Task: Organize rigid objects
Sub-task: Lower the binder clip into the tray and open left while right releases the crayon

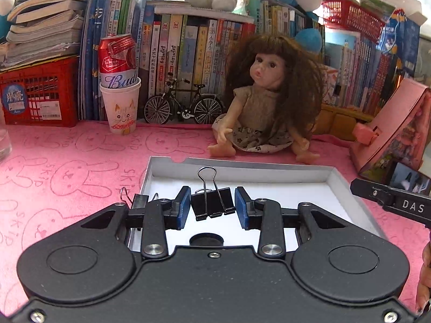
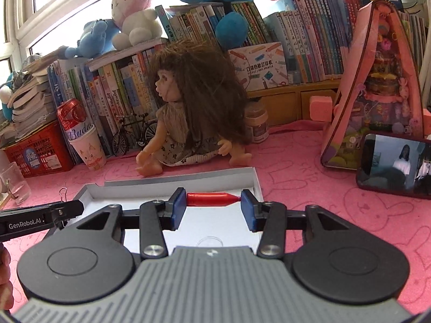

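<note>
Now, starting far left in the left wrist view: at nine o'clock, a glass point(image 1: 4, 140), mostly cut off by the edge. At ten o'clock, a red crate point(image 1: 40, 94), then a paper cup point(image 1: 121, 110) with a red can point(image 1: 117, 59) stuck in it. Just outside the box's left wall, at about eight o'clock from the middle, a second clip point(image 1: 138, 200), half hidden behind a black finger. Right in the middle, the left gripper point(image 1: 212, 204), blue pads pressed on both sides of a black binder clip point(image 1: 214, 210), held tight over the white box point(image 1: 242, 171). Hard to tell how high above the box floor. At one o'clock, behind the box, a doll point(image 1: 266, 102) sitting up. At three o'clock, a pink toy house point(image 1: 390, 134), cut off, and under it a black bar point(image 1: 390, 202) poking in from the edge. At four o'clock, a bit of a hand point(image 1: 425, 277), mostly out of the picture.

Next, the right wrist view, again from the left. Same doll at twelve o'clock, now seen from the side, face half hidden by hair. In the middle, the right gripper point(image 2: 213, 202), squeezing a red thing point(image 2: 207, 198) end to end: flat end on the left pad, pointy end on the right pad, over the same white box. Cannot tell what the red thing is. At six o'clock in the box, a clear round thing point(image 2: 210, 241), mostly hidden behind the gripper body. At three o'clock, a phone point(image 2: 396, 164) with its screen lit, cut off on the right.
</note>
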The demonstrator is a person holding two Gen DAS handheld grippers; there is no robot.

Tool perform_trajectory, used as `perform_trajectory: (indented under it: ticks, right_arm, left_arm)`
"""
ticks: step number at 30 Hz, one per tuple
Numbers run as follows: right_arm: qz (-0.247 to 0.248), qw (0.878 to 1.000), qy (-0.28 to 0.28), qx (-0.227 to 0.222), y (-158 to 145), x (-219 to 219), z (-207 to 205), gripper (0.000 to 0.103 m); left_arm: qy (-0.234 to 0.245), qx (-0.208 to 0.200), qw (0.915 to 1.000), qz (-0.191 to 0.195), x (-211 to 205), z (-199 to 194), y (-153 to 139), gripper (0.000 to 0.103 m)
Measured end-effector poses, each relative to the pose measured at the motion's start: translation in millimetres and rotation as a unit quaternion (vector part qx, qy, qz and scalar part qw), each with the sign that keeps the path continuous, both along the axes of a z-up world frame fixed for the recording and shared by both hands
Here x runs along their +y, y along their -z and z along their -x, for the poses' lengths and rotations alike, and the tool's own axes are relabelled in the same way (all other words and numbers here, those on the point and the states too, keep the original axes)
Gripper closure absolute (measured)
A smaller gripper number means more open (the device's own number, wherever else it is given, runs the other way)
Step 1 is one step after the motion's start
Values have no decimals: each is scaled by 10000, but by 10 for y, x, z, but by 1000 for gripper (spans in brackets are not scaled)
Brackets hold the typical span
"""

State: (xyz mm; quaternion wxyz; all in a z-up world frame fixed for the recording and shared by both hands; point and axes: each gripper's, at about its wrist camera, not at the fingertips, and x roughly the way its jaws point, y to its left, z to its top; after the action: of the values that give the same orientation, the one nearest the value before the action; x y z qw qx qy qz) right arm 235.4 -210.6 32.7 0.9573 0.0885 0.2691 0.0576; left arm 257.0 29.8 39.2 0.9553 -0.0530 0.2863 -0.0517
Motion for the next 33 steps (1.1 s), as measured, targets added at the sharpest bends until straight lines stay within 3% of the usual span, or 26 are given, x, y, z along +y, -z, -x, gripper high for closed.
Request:
perform_trajectory:
  ticks: [16,33]
  right_arm:
    - [328,9981,-89,505,240,190,-231,54]
    - [367,9958,-9,843,334,199,-298,53]
  left_arm:
    - [-67,281,9992,-287,-117,-201,287,69]
    - [-46,686,9964,-489,-173,-303,346,69]
